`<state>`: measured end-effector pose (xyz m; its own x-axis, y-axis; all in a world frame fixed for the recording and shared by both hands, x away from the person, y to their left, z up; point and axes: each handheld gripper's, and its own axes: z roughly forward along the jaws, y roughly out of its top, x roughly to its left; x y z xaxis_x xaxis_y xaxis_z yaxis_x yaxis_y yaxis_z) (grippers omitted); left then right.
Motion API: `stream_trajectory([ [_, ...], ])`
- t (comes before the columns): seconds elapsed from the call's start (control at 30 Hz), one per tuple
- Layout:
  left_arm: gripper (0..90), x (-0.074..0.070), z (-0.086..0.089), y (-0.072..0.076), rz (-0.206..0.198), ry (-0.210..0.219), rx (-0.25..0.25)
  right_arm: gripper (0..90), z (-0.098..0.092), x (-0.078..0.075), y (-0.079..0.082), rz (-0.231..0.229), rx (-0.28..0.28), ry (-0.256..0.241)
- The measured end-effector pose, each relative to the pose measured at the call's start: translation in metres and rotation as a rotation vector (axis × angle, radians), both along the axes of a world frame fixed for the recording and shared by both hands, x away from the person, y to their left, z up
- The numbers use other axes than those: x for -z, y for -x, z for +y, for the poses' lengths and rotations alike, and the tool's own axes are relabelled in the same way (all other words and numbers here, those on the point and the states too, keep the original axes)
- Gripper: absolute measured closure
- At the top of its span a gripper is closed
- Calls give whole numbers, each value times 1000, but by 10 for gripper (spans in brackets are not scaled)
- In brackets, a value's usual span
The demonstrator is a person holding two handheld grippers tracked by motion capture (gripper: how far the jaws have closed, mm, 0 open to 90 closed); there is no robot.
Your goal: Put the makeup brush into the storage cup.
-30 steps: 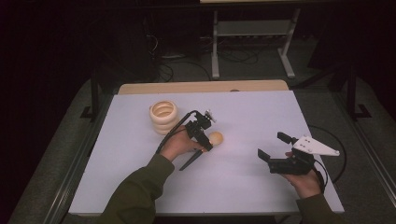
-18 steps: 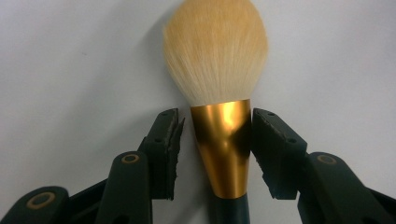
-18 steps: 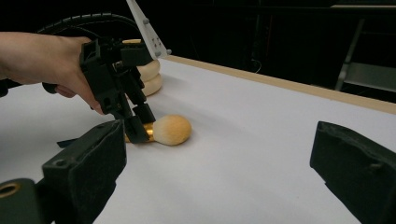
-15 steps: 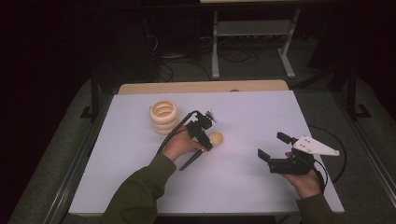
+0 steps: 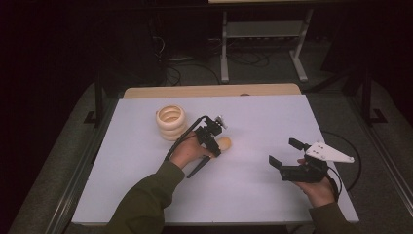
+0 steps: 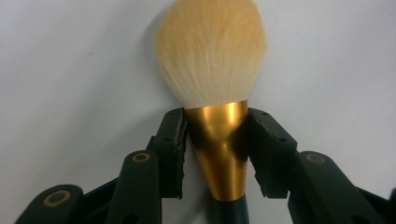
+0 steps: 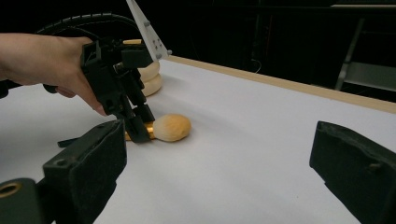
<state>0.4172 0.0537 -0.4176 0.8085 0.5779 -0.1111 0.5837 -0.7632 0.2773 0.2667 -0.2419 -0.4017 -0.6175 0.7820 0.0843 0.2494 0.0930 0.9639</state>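
The left tongs (image 6: 215,154) grip a makeup brush (image 6: 215,70) by its gold collar, near the middle of the bench (image 5: 272,122). The right tongs (image 5: 284,152) hover open by the bench's right edge.

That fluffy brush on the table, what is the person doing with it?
The person is gripping a makeup brush with the left gripper. Its jaws sit on either side of the brush's gold collar, and the brush lies on the white table. The right gripper waits open and empty off to the side. A stack of wooden rings stands nearby.
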Motion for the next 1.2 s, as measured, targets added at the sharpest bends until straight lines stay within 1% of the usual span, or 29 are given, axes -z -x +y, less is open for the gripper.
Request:
stream_trajectory([
  [0.33, 616, 0, 0, 0, -1, -6, 3, 33, 0, 0, 0, 0, 2, 0],
  [0.63, 629, 0, -1, 0, -7, -14, 16, 34, -1, 0, 0, 3, 4, -3],
  [0.73, 630, 0, 0, 0, -8, -14, 31, 34, -1, 0, 0, 3, 5, -4],
  [0.9, 630, -1, 3, -1, 3, 7, 36, 34, -1, 0, 0, 5, 5, -7],
  [1.0, 630, -4, 5, -1, -2, 20, 38, 35, -2, 0, 0, 8, 7, -10],
  [1.1, 630, -9, 8, -1, -7, 47, 38, 34, -2, 0, 0, 7, 9, -13],
  [1.13, 631, -11, 9, -1, -10, 64, 35, 35, -2, 0, 0, 7, 9, -13],
  [1.2, 630, -15, 12, 0, -27, 87, 35, 35, -2, 0, 0, 7, 9, -13],
])
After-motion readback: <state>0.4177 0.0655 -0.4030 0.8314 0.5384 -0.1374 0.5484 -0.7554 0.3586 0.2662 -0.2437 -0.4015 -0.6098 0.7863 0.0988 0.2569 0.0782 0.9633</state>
